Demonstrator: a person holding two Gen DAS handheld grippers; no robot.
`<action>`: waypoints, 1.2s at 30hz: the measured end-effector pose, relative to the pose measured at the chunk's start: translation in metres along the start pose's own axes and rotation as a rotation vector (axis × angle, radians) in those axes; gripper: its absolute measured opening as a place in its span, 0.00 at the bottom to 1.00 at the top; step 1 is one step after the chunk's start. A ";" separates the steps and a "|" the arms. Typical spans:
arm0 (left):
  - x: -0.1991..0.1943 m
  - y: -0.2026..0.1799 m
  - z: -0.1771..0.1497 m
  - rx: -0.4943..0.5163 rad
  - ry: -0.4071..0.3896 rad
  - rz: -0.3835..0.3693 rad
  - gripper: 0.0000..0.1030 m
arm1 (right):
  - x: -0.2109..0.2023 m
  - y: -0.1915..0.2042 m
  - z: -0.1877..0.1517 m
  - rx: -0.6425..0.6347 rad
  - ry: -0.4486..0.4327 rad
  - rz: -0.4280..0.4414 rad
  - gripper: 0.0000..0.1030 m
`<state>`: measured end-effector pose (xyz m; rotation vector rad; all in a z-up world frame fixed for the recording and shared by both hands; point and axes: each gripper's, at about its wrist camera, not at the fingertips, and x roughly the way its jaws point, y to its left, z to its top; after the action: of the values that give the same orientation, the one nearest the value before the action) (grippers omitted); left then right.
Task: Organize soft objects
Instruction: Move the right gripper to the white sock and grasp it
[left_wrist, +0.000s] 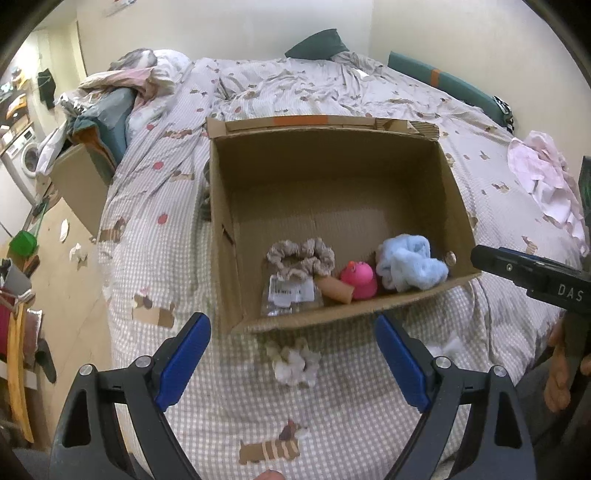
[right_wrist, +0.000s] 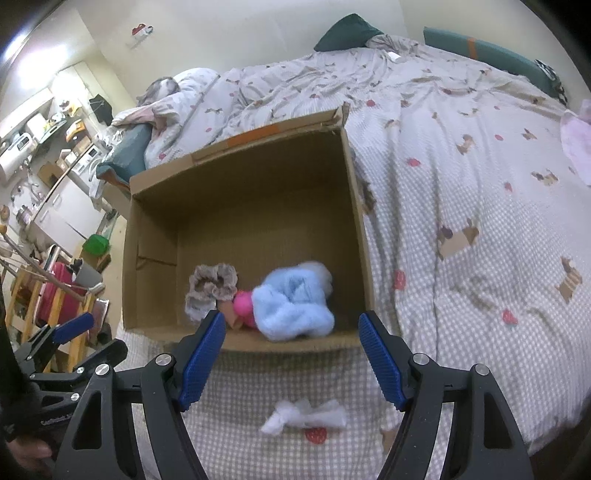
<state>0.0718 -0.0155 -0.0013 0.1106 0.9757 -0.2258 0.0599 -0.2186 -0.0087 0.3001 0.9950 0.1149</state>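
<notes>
Left wrist view is showing me a white scrunchie (left_wrist: 294, 361) lying on the bedspread (left_wrist: 332, 424) at lower centre, just outside the cardboard box (left_wrist: 236, 229), between my left gripper (left_wrist: 293, 363) fingers, which are standing wide and empty. I am judging it feather-light and squashy, best pinched across its bunched middle. Right gripper (right_wrist: 291, 363) is also gaping wide, holding nothing, with a white fluffy scrap (right_wrist: 303, 415) below it.
</notes>
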 end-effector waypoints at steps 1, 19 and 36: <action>-0.003 0.001 -0.003 -0.009 0.000 0.000 0.87 | -0.001 0.000 -0.002 -0.002 0.001 -0.002 0.76; -0.007 0.023 -0.031 -0.150 0.029 0.077 0.87 | 0.000 -0.024 -0.041 0.086 0.114 -0.002 0.76; 0.012 0.049 -0.028 -0.283 0.089 0.113 0.87 | 0.083 -0.001 -0.063 0.016 0.420 -0.026 0.76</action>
<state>0.0669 0.0355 -0.0274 -0.0839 1.0769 0.0221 0.0521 -0.1881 -0.1080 0.2834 1.4161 0.1495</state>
